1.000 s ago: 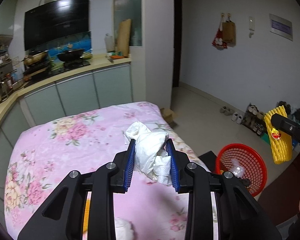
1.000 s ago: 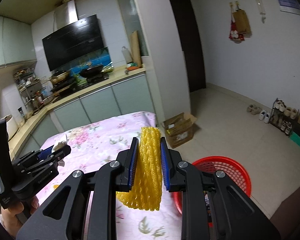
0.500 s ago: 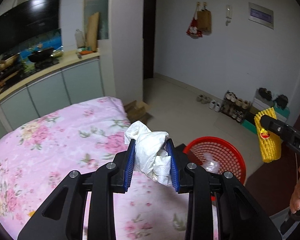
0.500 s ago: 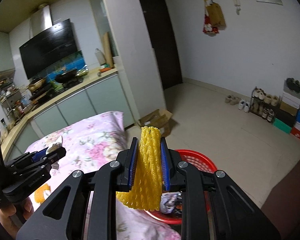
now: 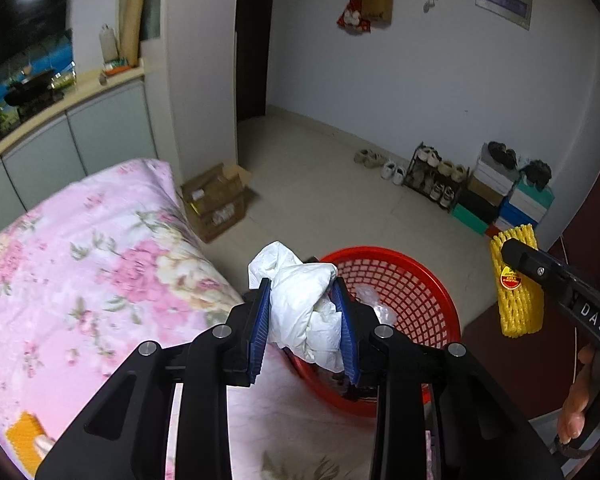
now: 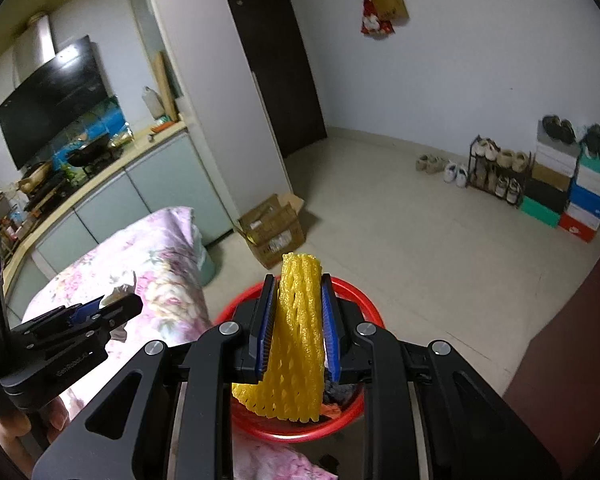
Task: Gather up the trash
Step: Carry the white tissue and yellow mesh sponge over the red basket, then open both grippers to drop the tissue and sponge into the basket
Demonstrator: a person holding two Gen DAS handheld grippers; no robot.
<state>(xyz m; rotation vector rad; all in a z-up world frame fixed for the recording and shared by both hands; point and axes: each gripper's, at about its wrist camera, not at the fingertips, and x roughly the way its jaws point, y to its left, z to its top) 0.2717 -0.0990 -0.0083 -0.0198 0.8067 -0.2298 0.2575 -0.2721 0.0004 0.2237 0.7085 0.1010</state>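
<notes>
red basket (image 5: 420,280) now nearer, left fingers (image 5: 260,328) pinching white wrapper (image 5: 300,308), right fingers (image 6: 266,328) pinching yellow net (image 6: 298,340)

1. The left tongs (image 5: 304,320) are matt black plastic with ribbed blue pads and small shiny metal pins.
2. The white wad (image 5: 304,312) looks like crumpled, faintly glossy thin plastic or paper.
3. The yellow sleeve (image 6: 298,344) is soft foam netting, matt.
4. The red basket (image 5: 416,280) is glossy plastic mesh.
5. The floral cloth (image 5: 80,264) is soft, matt fabric.
6. The floor (image 6: 400,220) is smooth pale tile.
</notes>
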